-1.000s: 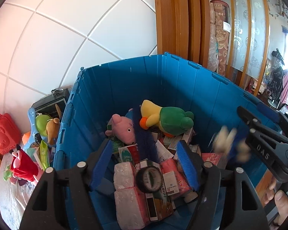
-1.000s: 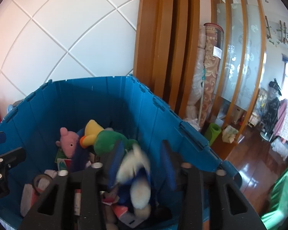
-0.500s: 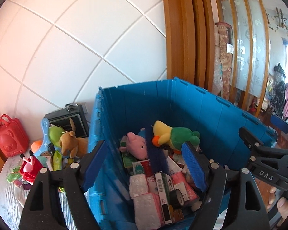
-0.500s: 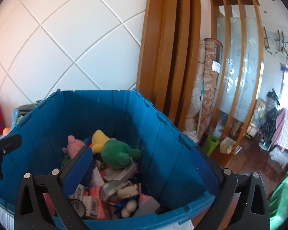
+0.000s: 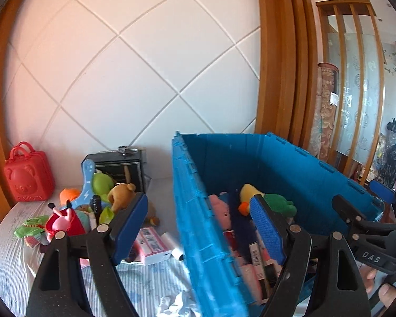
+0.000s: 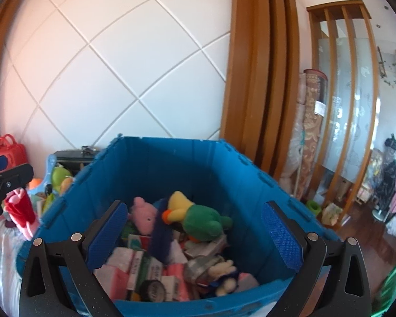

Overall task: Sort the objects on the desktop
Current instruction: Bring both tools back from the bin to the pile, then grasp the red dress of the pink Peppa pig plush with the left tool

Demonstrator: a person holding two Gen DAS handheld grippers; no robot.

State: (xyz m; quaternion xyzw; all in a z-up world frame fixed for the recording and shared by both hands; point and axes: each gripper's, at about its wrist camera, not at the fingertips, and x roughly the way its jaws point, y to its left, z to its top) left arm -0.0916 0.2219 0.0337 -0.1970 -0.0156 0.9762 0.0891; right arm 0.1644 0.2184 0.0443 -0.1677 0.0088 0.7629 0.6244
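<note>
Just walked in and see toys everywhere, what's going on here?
A person is sorting table clutter into a blue bin with two handheld grippers. Both the left gripper and right gripper are open and empty. Plush toys and boxes already lie in the bin; a toy pile waits on the table beside it.

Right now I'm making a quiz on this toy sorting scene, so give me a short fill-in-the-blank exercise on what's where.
1. The pink pig plush lies inside the ____ crate.
2. Both the left gripper and the right gripper hold ____.
3. The red bear-faced case stands against the ____.
4. The green-and-yellow duck plush lies ____ the crate.

Missing words: blue; nothing; wall; inside
</note>
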